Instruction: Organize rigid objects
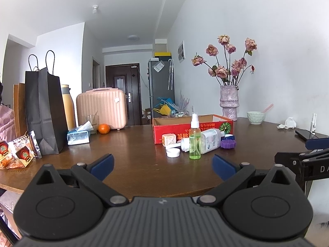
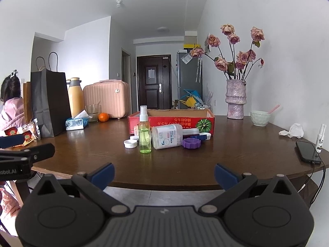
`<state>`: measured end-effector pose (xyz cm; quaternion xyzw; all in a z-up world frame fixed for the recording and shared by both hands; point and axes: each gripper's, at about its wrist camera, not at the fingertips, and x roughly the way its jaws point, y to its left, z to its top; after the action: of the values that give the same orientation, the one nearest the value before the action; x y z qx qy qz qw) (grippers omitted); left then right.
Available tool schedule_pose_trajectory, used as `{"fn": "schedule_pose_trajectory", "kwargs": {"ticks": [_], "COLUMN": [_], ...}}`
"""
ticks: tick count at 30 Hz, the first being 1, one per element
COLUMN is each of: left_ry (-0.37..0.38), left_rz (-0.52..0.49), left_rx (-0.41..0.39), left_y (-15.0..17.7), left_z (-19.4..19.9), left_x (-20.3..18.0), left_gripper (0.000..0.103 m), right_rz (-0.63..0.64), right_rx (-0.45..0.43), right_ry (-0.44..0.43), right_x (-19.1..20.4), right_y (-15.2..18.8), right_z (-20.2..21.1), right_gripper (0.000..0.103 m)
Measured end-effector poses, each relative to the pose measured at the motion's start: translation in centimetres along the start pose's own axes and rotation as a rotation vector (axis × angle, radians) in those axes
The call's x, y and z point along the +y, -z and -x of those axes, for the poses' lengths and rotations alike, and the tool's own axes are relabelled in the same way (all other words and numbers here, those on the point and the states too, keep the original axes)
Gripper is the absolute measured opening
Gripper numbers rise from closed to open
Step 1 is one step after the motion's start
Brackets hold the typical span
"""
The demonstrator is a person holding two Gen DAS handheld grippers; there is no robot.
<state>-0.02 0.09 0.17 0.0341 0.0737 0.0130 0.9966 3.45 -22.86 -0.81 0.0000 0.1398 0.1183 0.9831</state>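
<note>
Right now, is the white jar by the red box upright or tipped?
Tipped. The white jar lies on its side on the table, behind the upright green spray bottle.

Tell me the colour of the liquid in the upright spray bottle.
Light green, in the spray bottle; clearest in the right wrist view.

The right claw (image 2: pixel 164 173) hangs wide open at the near table (image 2: pixel 236 156) edge, gripping nothing. Straight ahead stands a green spray bottle (image 2: pixel 145 131) — a white jar (image 2: pixel 167 136) lies toppled just right of it (purple lid (image 2: pixel 191 143) beside), red box (image 2: pixel 171 121) behind. Far left: the other gripper (image 2: pixel 12 144).
</note>
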Motion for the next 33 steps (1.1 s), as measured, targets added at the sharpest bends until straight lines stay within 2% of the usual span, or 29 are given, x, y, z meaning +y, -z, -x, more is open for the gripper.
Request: {"fn": "schedule_pose_trajectory", "kwargs": {"ticks": [33], "left_ry": [-0.009], "left_rz": [-0.009], "left_rx": [0.008], "left_y": [0.05], "left_z": [-0.19], "left_x": [-0.2], "left_gripper": [0.103], "right_rz": [-0.01], "right_rx": [-0.002], "right_ry": [0.013], "right_x": [-0.17], "right_y": [-0.02], "right_z": [-0.04], "right_gripper": [0.103]}}
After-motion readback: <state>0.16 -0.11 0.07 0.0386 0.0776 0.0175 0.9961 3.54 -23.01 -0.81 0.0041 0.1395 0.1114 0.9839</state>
